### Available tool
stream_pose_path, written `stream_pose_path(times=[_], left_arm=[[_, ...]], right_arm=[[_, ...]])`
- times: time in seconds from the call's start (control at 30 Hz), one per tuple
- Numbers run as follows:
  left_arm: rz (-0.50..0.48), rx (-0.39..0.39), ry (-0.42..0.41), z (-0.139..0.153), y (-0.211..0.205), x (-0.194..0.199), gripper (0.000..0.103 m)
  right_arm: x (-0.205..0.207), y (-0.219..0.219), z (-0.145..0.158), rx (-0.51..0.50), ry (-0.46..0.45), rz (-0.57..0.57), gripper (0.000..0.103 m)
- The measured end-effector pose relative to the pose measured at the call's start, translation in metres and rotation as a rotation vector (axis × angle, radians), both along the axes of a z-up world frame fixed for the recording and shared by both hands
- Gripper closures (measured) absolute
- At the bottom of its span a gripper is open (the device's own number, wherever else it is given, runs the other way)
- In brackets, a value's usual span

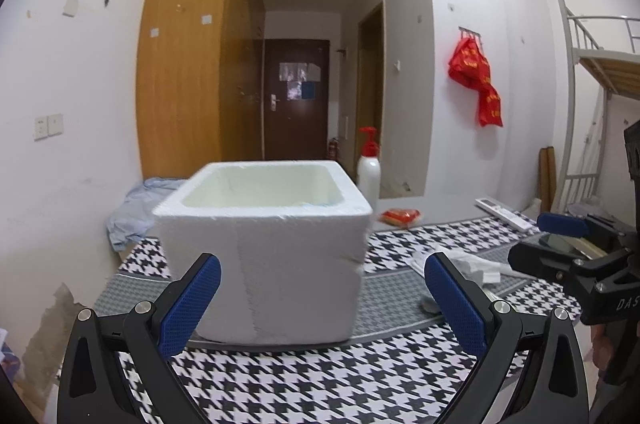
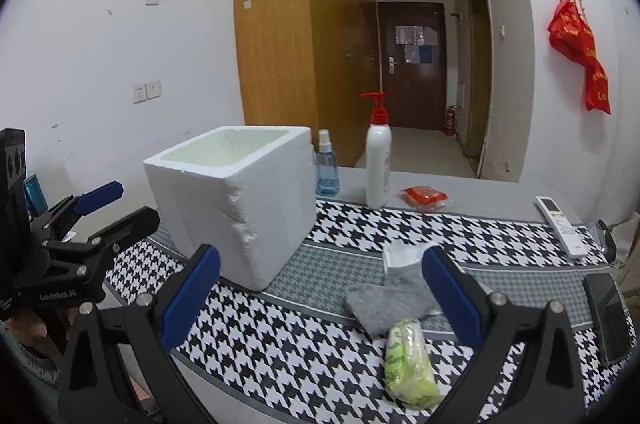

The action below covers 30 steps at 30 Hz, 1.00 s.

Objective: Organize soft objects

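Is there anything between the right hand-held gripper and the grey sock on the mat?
Nothing visible blocks it. The right hand-held gripper is open, and the grey sock lies flat on the checked mat just ahead of its fingers. The green tissue pack lies on the sock's near side, and the foam box stands off to the left.

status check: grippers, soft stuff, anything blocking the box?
Left gripper open, empty; right gripper open, empty. Grey-and-white sock and green tissue pack on houndstooth cloth, outside white foam box. Path looks unobstructed.
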State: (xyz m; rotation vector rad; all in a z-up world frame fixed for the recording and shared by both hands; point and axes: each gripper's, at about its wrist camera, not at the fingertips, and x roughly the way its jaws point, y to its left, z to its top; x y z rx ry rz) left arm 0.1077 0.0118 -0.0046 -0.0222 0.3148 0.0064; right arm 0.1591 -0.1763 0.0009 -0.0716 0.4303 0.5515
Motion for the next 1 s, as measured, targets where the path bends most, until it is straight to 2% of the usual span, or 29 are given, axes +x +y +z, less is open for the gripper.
stream_pose_path(times=[0.6, 1.0], left_arm=[[-0.105, -0.001, 0.027, -0.007, -0.044, 0.012, 0.001], [-0.158, 0.020, 0.078, -0.015, -0.065, 0.032, 0.001]], right_arm=[[-0.006, -0.045, -0.005, -0.015, 0.009, -0.099, 0.001], [-0.004, -0.064, -0.019, -0.033, 0.037, -0.141, 0.001]])
